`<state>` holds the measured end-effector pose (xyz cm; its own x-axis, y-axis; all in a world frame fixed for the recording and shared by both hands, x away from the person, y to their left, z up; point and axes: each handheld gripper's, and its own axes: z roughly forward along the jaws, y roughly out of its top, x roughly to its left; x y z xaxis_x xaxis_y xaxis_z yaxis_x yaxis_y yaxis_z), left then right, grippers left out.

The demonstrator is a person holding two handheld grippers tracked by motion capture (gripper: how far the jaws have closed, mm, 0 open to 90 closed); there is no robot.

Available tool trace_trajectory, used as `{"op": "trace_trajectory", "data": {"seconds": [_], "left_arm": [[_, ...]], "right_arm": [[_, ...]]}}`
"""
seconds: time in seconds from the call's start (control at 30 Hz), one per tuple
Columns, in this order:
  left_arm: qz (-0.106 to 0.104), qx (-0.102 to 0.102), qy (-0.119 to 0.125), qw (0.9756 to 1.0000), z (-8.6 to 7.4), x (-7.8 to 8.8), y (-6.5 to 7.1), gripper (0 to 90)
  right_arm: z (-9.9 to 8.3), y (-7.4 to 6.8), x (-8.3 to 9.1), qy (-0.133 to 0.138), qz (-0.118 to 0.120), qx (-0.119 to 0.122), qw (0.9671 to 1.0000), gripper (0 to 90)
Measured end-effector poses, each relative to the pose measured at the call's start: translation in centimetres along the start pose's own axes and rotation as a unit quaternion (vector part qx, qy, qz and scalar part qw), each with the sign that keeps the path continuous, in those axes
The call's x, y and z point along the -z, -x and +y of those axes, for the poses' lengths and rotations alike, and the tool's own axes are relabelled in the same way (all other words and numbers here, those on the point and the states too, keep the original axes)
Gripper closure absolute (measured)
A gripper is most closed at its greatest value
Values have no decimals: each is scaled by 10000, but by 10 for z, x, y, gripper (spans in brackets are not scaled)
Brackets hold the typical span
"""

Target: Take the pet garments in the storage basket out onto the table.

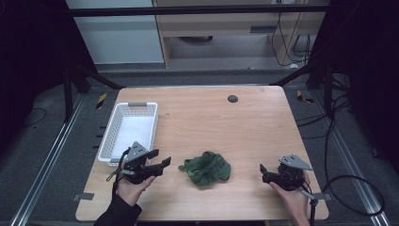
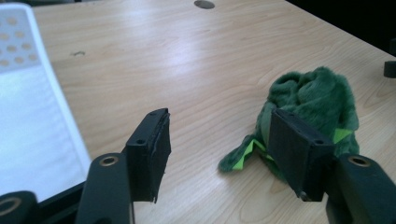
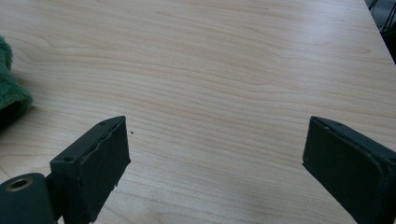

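A crumpled green fuzzy cloth (image 1: 205, 168) with a bright green patch lies on the wooden table (image 1: 226, 122), near the front middle. My left gripper (image 1: 160, 157) is held just left of it, open and empty, jaws pointing right toward it. In the left gripper view the cloth (image 2: 313, 93) sits just beyond the right jaw of the left gripper (image 2: 219, 135). My right gripper (image 1: 263, 173) hovers to the cloth's right, open wide, with nothing between its jaws. In the right gripper view the right gripper (image 3: 215, 149) stands over bare wood, the cloth's edge (image 3: 9, 88) at far left.
A white perforated basket (image 1: 109, 134) stands at the table's left side, just behind my left hand; its rim (image 2: 60, 107) shows in the left gripper view. A small dark round cap (image 1: 232, 99) sits near the table's far edge. Cables and metal frame rails surround the table.
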<state>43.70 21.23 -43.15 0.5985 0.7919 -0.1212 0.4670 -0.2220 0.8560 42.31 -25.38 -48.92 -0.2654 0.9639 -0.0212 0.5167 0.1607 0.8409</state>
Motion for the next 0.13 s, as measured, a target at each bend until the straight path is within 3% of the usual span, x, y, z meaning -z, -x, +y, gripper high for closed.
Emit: {"op": "trace_trajectory", "data": {"seconds": [0.13], "left_arm": [[23,101,-105,9999,-11,2,-4,414]], "right_arm": [[1,0,1,42,-6,13,10000,71]]}}
